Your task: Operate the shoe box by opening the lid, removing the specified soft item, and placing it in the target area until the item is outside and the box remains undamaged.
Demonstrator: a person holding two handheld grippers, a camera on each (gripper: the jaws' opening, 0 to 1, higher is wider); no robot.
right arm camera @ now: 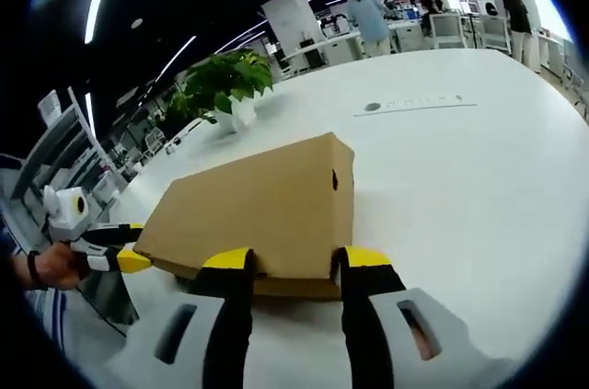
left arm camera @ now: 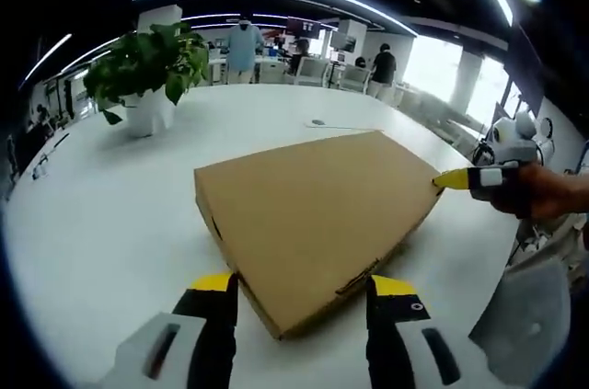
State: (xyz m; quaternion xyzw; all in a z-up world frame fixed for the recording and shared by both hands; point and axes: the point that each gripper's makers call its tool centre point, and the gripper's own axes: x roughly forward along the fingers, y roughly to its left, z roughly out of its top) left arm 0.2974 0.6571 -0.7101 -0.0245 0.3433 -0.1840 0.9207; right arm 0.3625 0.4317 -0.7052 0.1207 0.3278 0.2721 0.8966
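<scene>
Spreading wide and white, the counter (left arm camera: 110, 214) carries the closed shoe box (left arm camera: 313, 214), lid still down, lying flat near its edge. The left gripper (left arm camera: 302, 290) has its jaws spread at one box end; the right gripper (right arm camera: 287, 260) has its jaws spread at another side. A hard pry at the cardboard flap could tear it, I judge. A potted plant (left arm camera: 147, 72) stands well apart; nothing blocks the lid.
</scene>
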